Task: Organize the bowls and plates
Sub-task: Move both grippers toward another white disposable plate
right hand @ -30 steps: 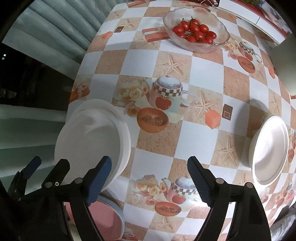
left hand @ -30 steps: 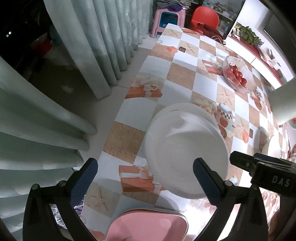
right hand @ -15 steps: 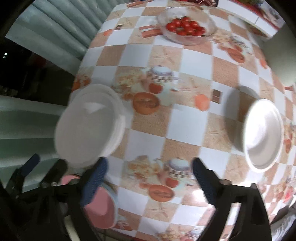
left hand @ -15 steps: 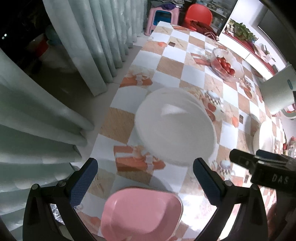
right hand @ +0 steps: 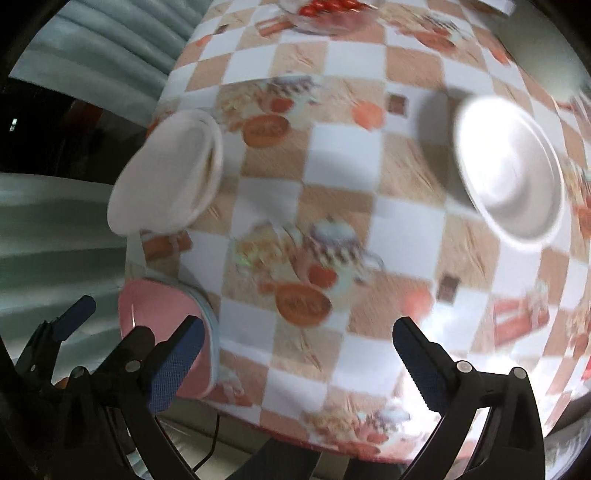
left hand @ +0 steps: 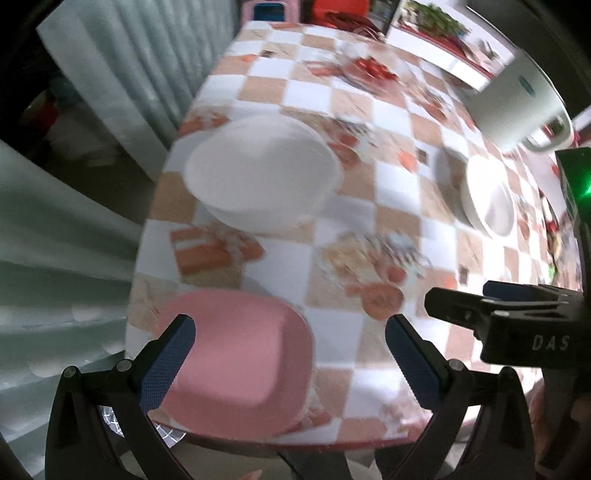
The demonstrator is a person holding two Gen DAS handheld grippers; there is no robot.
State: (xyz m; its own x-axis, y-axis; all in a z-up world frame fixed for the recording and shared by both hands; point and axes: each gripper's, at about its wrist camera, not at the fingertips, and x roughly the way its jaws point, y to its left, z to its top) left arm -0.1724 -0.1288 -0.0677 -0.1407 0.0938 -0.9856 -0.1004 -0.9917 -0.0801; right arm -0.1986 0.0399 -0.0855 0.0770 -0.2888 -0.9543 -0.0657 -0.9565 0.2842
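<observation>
A stack of white plates (left hand: 260, 173) (right hand: 168, 171) rests near the left edge of the checked table (left hand: 373, 192). A pink square plate (left hand: 240, 360) (right hand: 162, 314) lies at the near left corner, on a pale one whose rim shows. A single white bowl-like plate (left hand: 489, 195) (right hand: 511, 166) sits to the right. My left gripper (left hand: 288, 365) hangs open above the pink plate, holding nothing. My right gripper (right hand: 297, 365) is open and empty over the table's near edge; it also shows in the left wrist view (left hand: 491, 314). Both views are motion-blurred.
A glass bowl of red tomatoes (right hand: 325, 11) stands at the far end. A large white pot (left hand: 517, 99) sits at the right rear. Pale curtains (left hand: 122, 74) hang along the left side. The table's near edge (right hand: 332, 443) drops off just below the grippers.
Both grippers have drawn back toward the near edge, away from the white stack. The pink plate came fully into view under the left gripper. The right jaws spread wider.
</observation>
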